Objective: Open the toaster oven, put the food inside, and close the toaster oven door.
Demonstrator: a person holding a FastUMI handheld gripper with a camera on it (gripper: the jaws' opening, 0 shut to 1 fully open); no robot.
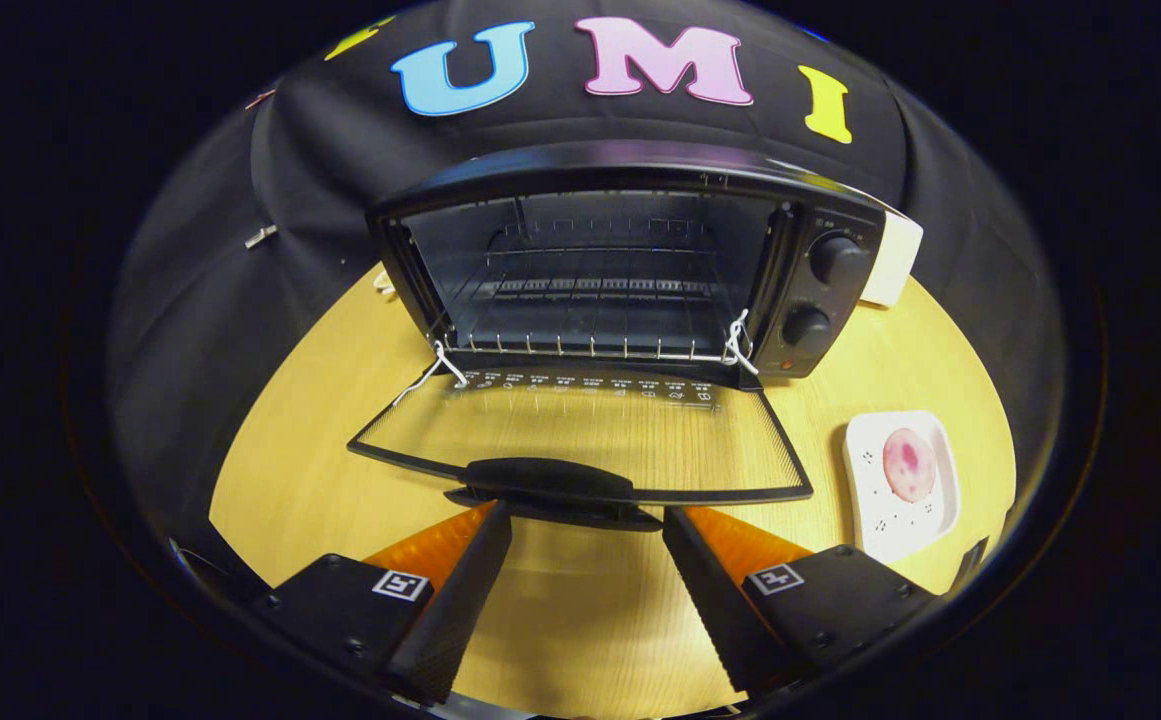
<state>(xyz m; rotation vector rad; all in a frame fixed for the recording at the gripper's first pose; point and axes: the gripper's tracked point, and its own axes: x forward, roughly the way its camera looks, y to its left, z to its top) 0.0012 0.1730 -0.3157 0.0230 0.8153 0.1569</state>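
A black toaster oven stands on the wooden table with its glass door folded down flat toward me. Inside, a wire rack sits bare. The door's black handle lies just ahead of my fingertips. My gripper is open, fingers spread wide, nothing between them but tabletop. To the right of the door, beyond my right finger, a pink round piece of food rests on a white square plate.
Two control knobs sit on the oven's right panel. A white box stands behind the oven's right side. White string loops hang at the door hinges. The round table's edge curves close on the left.
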